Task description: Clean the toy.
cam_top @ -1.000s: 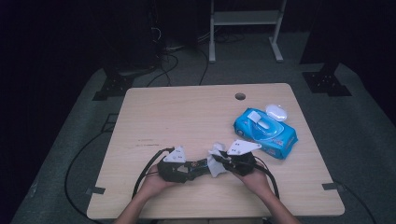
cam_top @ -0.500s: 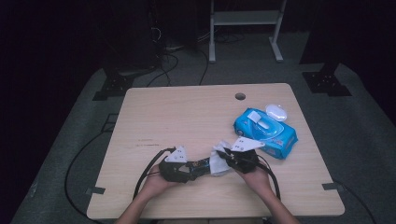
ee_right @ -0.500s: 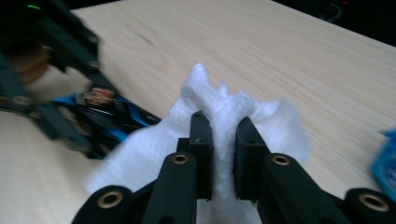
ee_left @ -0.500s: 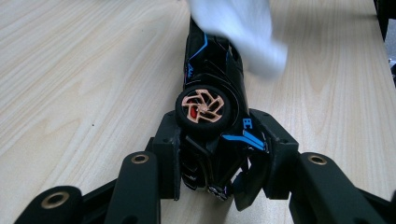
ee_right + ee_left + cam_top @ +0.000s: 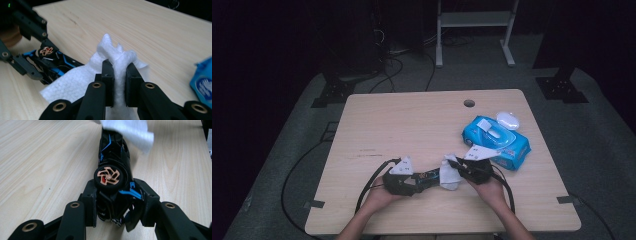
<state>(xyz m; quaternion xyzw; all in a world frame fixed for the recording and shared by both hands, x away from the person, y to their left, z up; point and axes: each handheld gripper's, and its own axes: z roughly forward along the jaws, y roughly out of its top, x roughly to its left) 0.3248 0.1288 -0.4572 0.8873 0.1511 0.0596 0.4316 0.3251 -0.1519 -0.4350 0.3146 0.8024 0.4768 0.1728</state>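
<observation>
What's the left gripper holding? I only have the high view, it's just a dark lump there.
Observer: A black toy car with blue trim. The left gripper is clamped on one end of it.
Operator: Wheels on it?
Observer: Yes, one wheel faces the left gripper's camera, with an orange spoked hub.
Operator: And the right one, is it actually gripping the wipe?
Observer: Yes. In the right gripper view, the right gripper pinches a bunched fold of the white wipe between its jaws.
Operator: Wipe on the car?
Observer: It reaches the car's far end; the left gripper view shows its edge over that end.
</observation>
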